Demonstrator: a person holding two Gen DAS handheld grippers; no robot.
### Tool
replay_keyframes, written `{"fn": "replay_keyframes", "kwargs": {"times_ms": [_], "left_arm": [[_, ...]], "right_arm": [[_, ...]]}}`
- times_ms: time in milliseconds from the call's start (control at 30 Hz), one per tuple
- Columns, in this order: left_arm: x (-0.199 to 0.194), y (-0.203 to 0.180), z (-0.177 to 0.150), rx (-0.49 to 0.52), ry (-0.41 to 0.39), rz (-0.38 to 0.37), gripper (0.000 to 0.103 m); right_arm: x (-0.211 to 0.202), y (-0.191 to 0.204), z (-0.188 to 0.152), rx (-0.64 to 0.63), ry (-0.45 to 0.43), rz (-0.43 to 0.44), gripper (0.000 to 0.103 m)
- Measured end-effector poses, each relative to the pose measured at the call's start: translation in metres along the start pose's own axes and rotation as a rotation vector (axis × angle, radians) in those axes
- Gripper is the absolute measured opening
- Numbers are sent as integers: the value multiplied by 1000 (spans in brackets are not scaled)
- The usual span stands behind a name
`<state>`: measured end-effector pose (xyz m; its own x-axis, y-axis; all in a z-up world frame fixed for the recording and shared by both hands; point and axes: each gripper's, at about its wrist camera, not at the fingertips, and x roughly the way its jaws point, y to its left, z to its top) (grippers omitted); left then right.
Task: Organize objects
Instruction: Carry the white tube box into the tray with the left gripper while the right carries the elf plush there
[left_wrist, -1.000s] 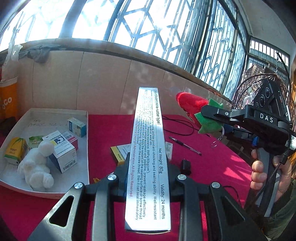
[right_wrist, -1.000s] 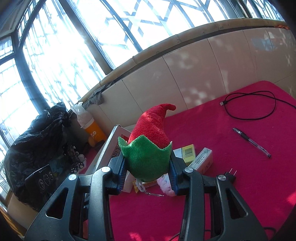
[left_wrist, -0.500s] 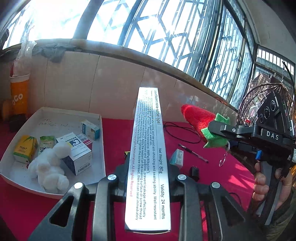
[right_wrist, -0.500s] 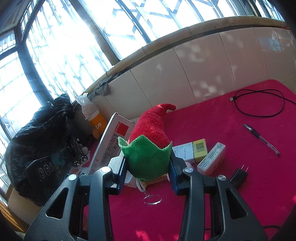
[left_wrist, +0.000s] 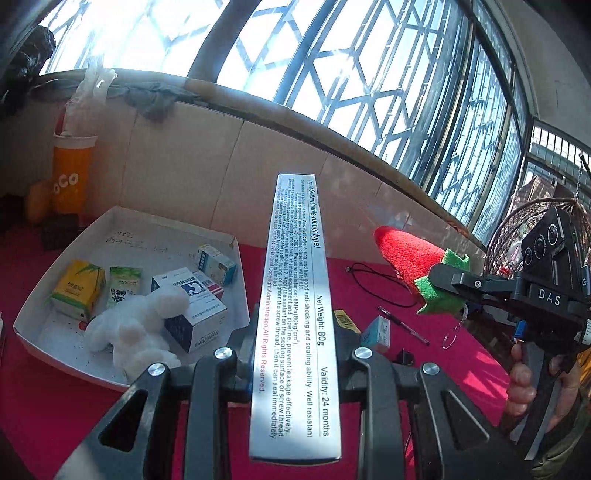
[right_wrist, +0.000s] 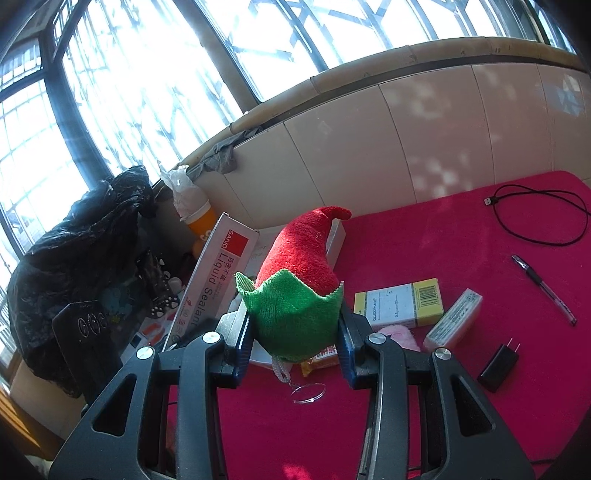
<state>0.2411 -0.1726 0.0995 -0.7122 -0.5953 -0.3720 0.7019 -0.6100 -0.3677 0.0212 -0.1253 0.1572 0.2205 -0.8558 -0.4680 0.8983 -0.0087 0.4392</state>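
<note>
My left gripper (left_wrist: 295, 350) is shut on a long silver liquid sealant box (left_wrist: 297, 295), held above the red table beside the white tray (left_wrist: 236, 266); the box also shows in the right wrist view (right_wrist: 210, 280). My right gripper (right_wrist: 293, 325) is shut on a red and green plush chili (right_wrist: 299, 273) with a key ring (right_wrist: 308, 393) dangling, held above the table. In the left wrist view the right gripper (left_wrist: 439, 291) and chili (left_wrist: 410, 254) hang at the right. The tray holds several small boxes and a white plush toy (left_wrist: 136, 332).
On the red table lie a yellow-white medicine box (right_wrist: 399, 302), a small pale box (right_wrist: 452, 321), a black pen (right_wrist: 543, 288), a black charger plug (right_wrist: 498, 365) and a black cable (right_wrist: 539, 221). An orange cup (left_wrist: 72, 177) and a black bag (right_wrist: 81, 258) stand at the left.
Both grippers have risen and shifted left with their loads. The tray has come closer in the left wrist view; the sealant box has come further into the right wrist view.
</note>
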Motion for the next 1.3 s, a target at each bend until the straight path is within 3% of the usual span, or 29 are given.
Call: {"fn": "replay_keyframes", "kwargs": {"times_ms": [300,700,900,1300], "left_arm": [[-5,33,1,-65,-22,44,28],[-8,83,7,-129,-28,171,28],[-6,109,23,-124,-20,240,28],[52,147,45,-97,122,326,28]], "right_arm": [[29,13,4,-17,45,18,38],[84,43,11,-97,124,32,38],[115,45,16,-71,177,37,38],[195,61,42,-63,224,3,38]]}}
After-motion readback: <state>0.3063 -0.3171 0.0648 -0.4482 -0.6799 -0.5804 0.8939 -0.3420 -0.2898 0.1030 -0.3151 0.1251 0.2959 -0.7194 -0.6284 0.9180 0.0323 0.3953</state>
